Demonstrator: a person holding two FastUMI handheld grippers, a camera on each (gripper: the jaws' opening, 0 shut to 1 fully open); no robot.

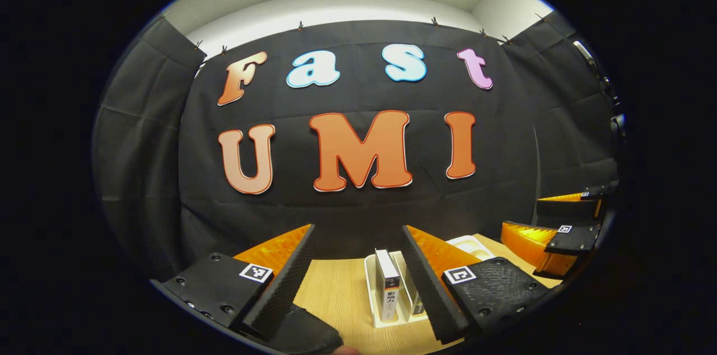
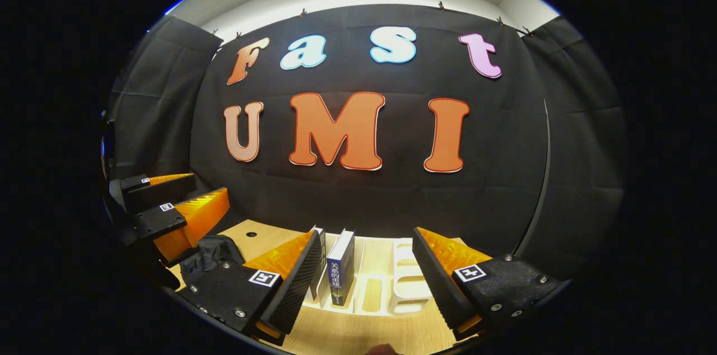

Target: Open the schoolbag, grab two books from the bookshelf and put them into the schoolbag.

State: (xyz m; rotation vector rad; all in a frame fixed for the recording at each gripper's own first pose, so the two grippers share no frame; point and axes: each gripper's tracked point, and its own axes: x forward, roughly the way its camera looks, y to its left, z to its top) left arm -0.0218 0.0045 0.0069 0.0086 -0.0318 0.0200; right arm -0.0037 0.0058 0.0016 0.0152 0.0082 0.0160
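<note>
A white slotted bookshelf (image 2: pixel 406 282) stands on the wooden table with two upright books in it. In the left gripper view a white-spined book (image 1: pixel 386 290) stands in the rack, a second book (image 1: pixel 415 300) partly hidden behind my left gripper's finger. My left gripper (image 1: pixel 358 282) hangs open above the table, short of the rack. In the right gripper view a dark blue book (image 2: pixel 340 268) stands beside a pale book (image 2: pixel 317 276). My right gripper (image 2: pixel 364 282) is open, its fingers either side of the rack. The black schoolbag (image 2: pixel 213 251) lies at the left, and a dark part of it (image 1: pixel 305 332) shows under the left gripper.
The light wooden table (image 2: pixel 358 335) runs back to the black cloth wall. The right gripper (image 1: pixel 560 237) shows at the far right of the left gripper view. The left gripper (image 2: pixel 168 215) shows at the left edge of the right gripper view.
</note>
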